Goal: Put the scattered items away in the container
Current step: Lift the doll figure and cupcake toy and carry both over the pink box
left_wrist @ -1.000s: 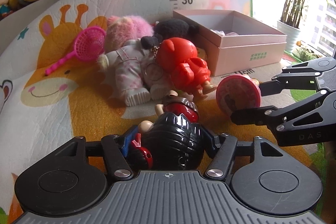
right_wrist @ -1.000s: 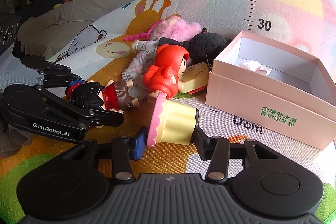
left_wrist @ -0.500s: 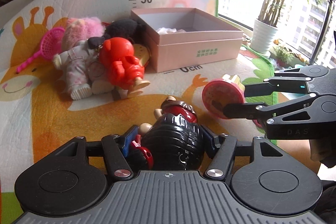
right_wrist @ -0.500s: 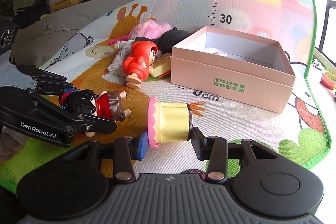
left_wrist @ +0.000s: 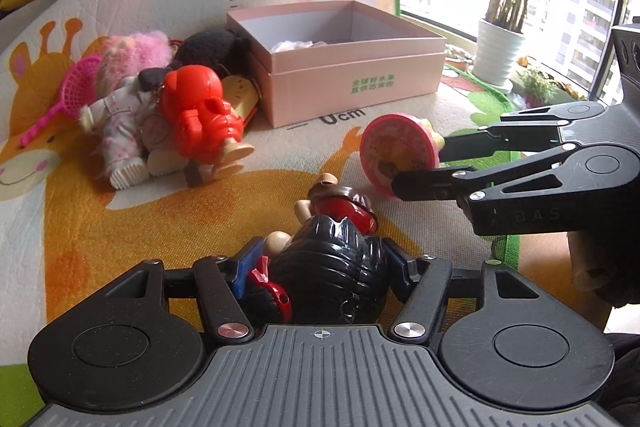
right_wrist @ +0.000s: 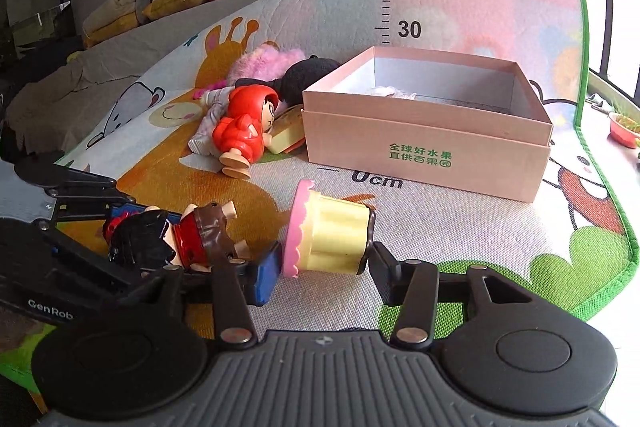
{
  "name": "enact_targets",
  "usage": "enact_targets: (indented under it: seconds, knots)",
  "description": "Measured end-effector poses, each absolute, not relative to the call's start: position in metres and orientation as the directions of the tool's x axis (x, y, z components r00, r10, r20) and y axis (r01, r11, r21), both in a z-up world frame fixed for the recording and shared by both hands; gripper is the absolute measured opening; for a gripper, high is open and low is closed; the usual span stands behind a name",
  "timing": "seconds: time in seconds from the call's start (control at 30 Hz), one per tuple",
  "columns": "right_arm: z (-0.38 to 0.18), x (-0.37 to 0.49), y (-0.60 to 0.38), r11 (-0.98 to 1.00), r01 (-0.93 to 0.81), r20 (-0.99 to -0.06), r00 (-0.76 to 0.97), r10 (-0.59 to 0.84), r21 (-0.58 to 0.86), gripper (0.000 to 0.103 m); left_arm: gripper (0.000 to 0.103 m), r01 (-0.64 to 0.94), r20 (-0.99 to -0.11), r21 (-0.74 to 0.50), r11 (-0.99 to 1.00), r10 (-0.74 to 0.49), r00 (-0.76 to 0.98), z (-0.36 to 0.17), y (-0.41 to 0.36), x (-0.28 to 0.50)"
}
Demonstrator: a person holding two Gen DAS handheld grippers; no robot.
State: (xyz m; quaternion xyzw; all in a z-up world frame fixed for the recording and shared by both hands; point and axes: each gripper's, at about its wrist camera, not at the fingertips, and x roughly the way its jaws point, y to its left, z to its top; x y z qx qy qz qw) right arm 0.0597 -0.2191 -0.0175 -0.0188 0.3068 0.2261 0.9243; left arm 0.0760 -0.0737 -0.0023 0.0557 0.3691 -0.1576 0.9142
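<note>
Right, both of my tongs are loaded at this moment. My left gripper is pinched on the black-haired doll, its glossy head wedged between the blue-padded fingers and its red-and-brown body sticking forward over the play mat. From the right wrist view I see that same doll held off to my left, legs pointing toward the middle.

My right gripper is clamped on the cupcake toy, lying sideways, pink frilled top to the left and pale yellow base to the right. In the left view the cupcake toy shows its round pink face, held at the tips of the black fingers coming in from the right.

Ahead sits the pink box, open, on the mat beside the printed ruler marking. Something white and crumpled lies inside near the back wall; I can't quite make out what it is.

Left of the box, a heap waits on the mat: the red hooded figure lying on its side, a doll in pink pyjamas behind it, a fluffy pink plush, a black plush touching the box, and a pink toy net at the far left. A potted plant stands by the window.
</note>
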Motion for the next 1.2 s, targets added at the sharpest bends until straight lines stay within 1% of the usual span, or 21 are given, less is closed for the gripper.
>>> enact_targets:
  seconds: [0.3,0.6,0.63,0.7,0.73,0.93,1.2]
  knots:
    - [-0.018,0.099,-0.208,0.911,-0.396,-0.584,0.713,0.387,0.119,0.052,0.068,0.330,-0.686,-0.015,0.944,-0.250,0.683,-0.003,-0.073,0.076]
    - [-0.023,0.134,-0.193,0.934,-0.345,-0.606,0.726,0.325,0.088,0.052,0.068,0.331,-0.679,-0.028,0.943,-0.261,0.686,-0.003,-0.071,0.076]
    - [-0.023,0.136,-0.193,0.935,-0.343,-0.606,0.727,0.323,0.086,0.051,0.068,0.330,-0.678,-0.030,0.943,-0.262,0.686,-0.004,-0.071,0.076]
    - [-0.023,0.139,-0.191,0.937,-0.339,-0.606,0.730,0.317,0.083,0.047,0.068,0.330,-0.677,-0.034,0.943,-0.265,0.687,-0.004,-0.070,0.076]
    - [-0.023,0.139,-0.192,0.937,-0.339,-0.607,0.729,0.317,0.082,0.047,0.068,0.330,-0.677,-0.034,0.943,-0.265,0.687,-0.004,-0.070,0.076]
    - [-0.017,0.116,-0.203,0.936,-0.349,-0.601,0.737,0.308,0.051,0.047,0.066,0.327,-0.680,-0.031,0.944,-0.260,0.685,-0.003,-0.072,0.076]
    - [-0.008,0.050,-0.244,0.940,-0.340,-0.607,0.738,0.294,0.042,0.047,0.066,0.363,-0.679,-0.020,0.932,-0.279,0.679,0.003,-0.087,0.072]
